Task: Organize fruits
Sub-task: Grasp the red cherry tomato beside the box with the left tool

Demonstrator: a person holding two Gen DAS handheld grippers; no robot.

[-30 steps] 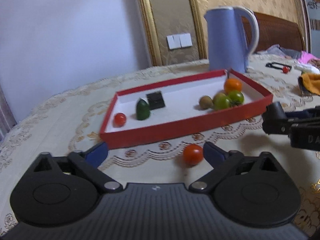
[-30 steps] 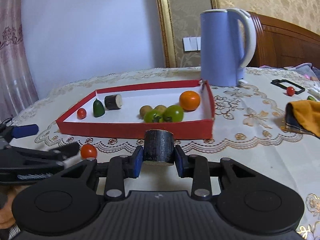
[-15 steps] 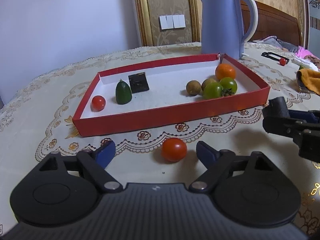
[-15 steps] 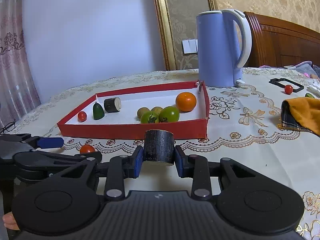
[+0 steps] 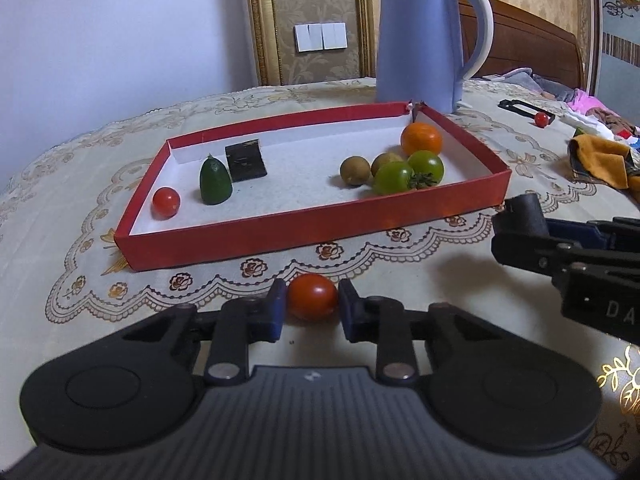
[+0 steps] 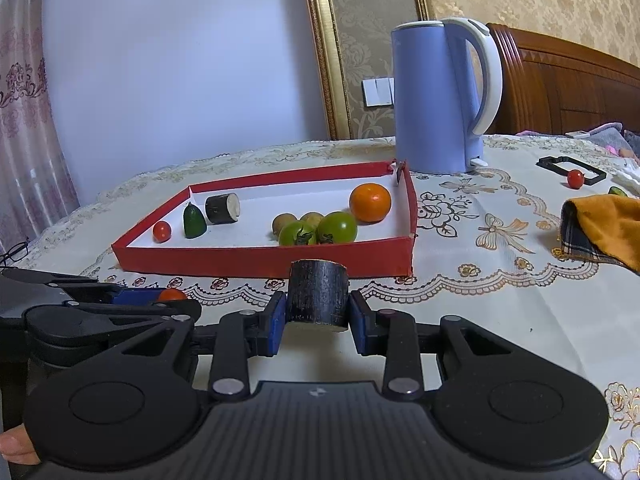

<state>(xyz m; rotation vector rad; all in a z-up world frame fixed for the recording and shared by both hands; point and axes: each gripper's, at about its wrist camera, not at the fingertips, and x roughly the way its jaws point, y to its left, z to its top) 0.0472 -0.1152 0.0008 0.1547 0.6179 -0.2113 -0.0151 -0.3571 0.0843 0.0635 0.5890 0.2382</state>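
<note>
The left gripper (image 5: 312,306) is clamped on a red tomato (image 5: 312,297) that sits on the tablecloth (image 5: 60,208) just short of the red tray (image 5: 304,227), at about 6 o'clock from the tray's near wall. The right gripper (image 6: 317,312) holds a dark cut stalk piece (image 6: 318,297) upright between its pads, also in front of the tray, toward 5 o'clock of it. So the pick-up step looks finished for both hands, and the carry into the tray is what remains.

The next move likely calls for lifting the tomato clear of the near wall before going forward to 12 o'clock. Judging by how things are grouped, it probably belongs by the small red tomato (image 5: 166,201) at the tray's 9 o'clock end, while the stalk piece would go beside the other dark stalk piece (image 5: 245,159) lying there next to a green pointed fruit (image 5: 215,180).

At the tray's 3 o'clock end sit an orange (image 5: 421,139), two green tomatoes (image 5: 393,177) and two brown fruits (image 5: 355,170), touching in a cluster. A blue kettle (image 5: 420,40) stands behind the far corner at 1 o'clock. A yellow cloth (image 6: 604,228) and another small tomato (image 6: 575,178) lie well apart at 3 o'clock. The two grippers are near each other, so they could collide if both go forward together.
</note>
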